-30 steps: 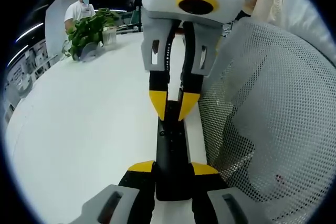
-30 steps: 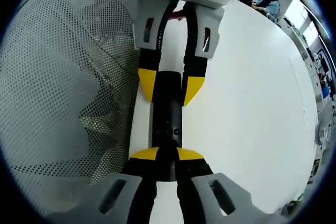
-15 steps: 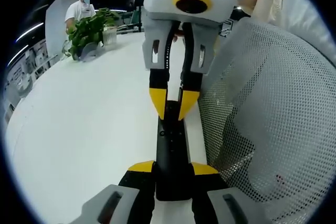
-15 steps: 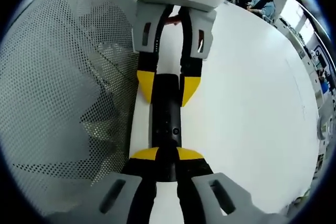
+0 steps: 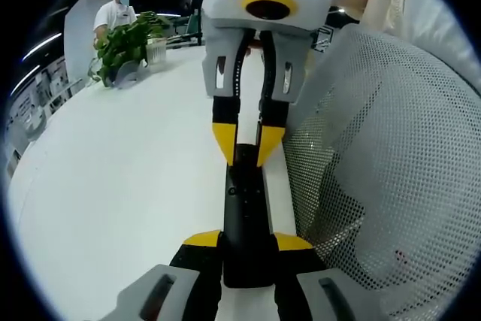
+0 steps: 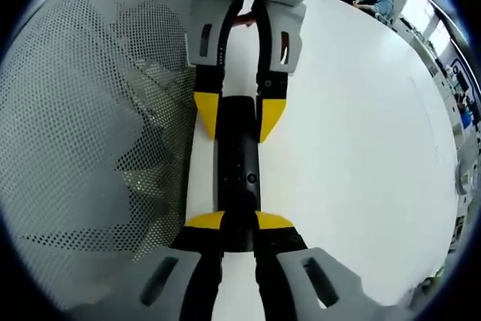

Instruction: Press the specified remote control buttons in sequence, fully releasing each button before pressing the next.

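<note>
- Black and slim, the remote control (image 5: pixel 246 216) lies lengthwise on the white table (image 5: pixel 113 186), running from 6 o'clock toward 12 in the left gripper view, with a grey mesh basket (image 5: pixel 383 171) just beside it at 3 o'clock.
- At 6 o'clock in that view the left gripper (image 5: pixel 247 240) has its yellow-tipped jaws pinched on the near end of the remote. I judge this grip is there to keep the body from sliding or twisting while buttons are pushed.
- At 12 o'clock in the same view the right gripper (image 5: pixel 248 144) faces it, its two yellow tips straddling the far end of the remote. The right gripper view mirrors this: its own jaws (image 6: pixel 239 221) close on the remote (image 6: pixel 237 171) at 6 o'clock, the left gripper (image 6: pixel 240 118) grips the other end at 12 o'clock, and the basket (image 6: pixel 90 125) sits at 9 o'clock.
- With a clamp at each end, the middle of the remote stays bare and facing up, which keeps the button face open to both cameras as the task asks.
- No jaw tip rests on a button that I can make out; the small marks on the black face are too fine to tell apart, so which button comes next cannot be told.
- A leafy green plant (image 5: pixel 124 46) stands well apart at 10 o'clock in the left gripper view, with a person (image 5: pixel 114 13) behind it, clear of the work.
- One risk, as I judge it: pressing would need one gripper to let go of its end first.
</note>
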Tool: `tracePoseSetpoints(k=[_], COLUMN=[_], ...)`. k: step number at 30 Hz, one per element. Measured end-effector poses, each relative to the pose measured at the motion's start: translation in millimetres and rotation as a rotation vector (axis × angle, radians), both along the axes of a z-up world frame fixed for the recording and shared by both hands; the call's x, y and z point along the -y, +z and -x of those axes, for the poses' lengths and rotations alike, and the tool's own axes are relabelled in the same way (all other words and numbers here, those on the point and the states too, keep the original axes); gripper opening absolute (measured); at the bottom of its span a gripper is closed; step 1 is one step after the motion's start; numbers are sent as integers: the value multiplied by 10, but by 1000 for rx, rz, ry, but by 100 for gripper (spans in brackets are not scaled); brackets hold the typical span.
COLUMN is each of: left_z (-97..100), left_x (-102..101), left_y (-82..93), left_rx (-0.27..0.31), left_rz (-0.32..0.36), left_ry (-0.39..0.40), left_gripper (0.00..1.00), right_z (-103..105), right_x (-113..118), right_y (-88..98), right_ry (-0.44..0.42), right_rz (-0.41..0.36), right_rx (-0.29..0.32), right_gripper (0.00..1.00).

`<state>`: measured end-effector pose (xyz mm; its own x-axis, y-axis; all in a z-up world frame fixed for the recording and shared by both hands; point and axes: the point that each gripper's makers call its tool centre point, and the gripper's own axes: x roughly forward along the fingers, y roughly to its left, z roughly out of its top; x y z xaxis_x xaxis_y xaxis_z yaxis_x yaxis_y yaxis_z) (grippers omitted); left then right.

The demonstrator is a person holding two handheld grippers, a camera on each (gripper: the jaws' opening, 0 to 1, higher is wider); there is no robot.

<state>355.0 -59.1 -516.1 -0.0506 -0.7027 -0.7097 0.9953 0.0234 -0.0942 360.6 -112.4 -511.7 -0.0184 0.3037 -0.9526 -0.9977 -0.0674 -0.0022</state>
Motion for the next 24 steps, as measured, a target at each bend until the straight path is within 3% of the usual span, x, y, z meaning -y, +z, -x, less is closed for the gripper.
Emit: tracePoseSetpoints(k=[8,15,20,24], left_z=[0,3,6,3], left_x=[2,2,1,-1], left_y=[6,8,5,-1], left_rx=[-8,-7,-2,0], left_rz=[4,3,2,0], left_ry=[6,4,0,-2], left_gripper=[25,25,25,25], right_z=[-4,8,14,9], right_x=[-1,30,1,26], right_y=[-14,-10,-19,-15], right_ry=[26,14,42,38], right_rz=[88,37,88,76], right_rx=[-31,-22,10,18], right_gripper=[12,12,11,11])
